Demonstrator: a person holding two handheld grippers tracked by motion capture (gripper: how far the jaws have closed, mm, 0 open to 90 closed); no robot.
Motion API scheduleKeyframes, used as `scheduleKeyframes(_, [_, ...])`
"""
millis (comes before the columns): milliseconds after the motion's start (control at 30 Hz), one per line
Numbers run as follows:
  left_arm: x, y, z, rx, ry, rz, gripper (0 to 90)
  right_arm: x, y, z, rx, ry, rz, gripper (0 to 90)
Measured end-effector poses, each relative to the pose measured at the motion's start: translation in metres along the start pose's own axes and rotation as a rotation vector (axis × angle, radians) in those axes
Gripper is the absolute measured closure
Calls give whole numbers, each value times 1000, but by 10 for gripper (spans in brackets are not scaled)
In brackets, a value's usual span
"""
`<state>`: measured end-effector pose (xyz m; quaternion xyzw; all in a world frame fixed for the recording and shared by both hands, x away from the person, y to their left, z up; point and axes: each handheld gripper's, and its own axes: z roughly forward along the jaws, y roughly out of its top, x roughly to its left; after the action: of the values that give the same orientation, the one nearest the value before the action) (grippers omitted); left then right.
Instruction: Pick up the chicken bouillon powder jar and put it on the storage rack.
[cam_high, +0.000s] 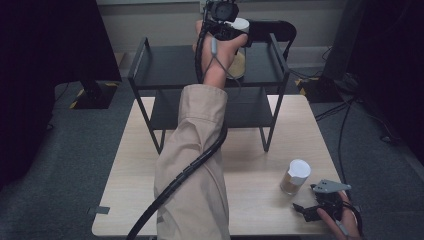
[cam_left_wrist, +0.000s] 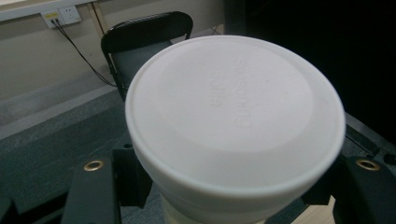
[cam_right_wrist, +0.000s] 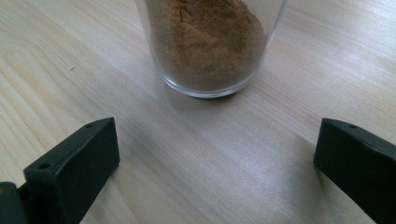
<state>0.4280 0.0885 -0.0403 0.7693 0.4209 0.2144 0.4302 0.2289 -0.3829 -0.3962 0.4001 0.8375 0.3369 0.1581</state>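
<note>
A jar with a white lid (cam_left_wrist: 233, 112) and pale contents is held over the right part of the black rack's top shelf (cam_high: 165, 65). My left gripper (cam_high: 231, 35) is shut on this jar (cam_high: 239, 62), its jaws pressing the sides just under the lid. A person's arm in a beige sleeve reaches to it across the table. A second jar (cam_high: 295, 176), glass with brown powder and a white lid, stands on the wooden table (cam_high: 250, 165) at the front right. My right gripper (cam_high: 307, 200) rests just behind this jar (cam_right_wrist: 210, 42), open, with nothing between its jaws.
The two-level black metal rack stands at the back of the table, its lower shelf (cam_high: 250, 107) bare. A black folding chair (cam_left_wrist: 144, 32) is behind the rack. Cables run over the grey floor (cam_high: 345, 115) at the right. A wall socket (cam_left_wrist: 63, 16) is on the far wall.
</note>
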Motion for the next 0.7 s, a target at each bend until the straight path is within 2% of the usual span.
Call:
scheduleKeyframes(333, [-2,-4,0,0,11,8,331,0,0,0,0,0,0,0])
scheduleKeyframes(433, [-4,-6,0,3,22,-12,222,0,0,0,0,0,0,0])
scheduleKeyframes(567, [-6,-9,-4,-7,26,-32,127,0,0,0,0,0,0,0])
scheduleKeyframes(700, [-8,-12,-8,-3,15,-34,95,0,0,0,0,0,0,0])
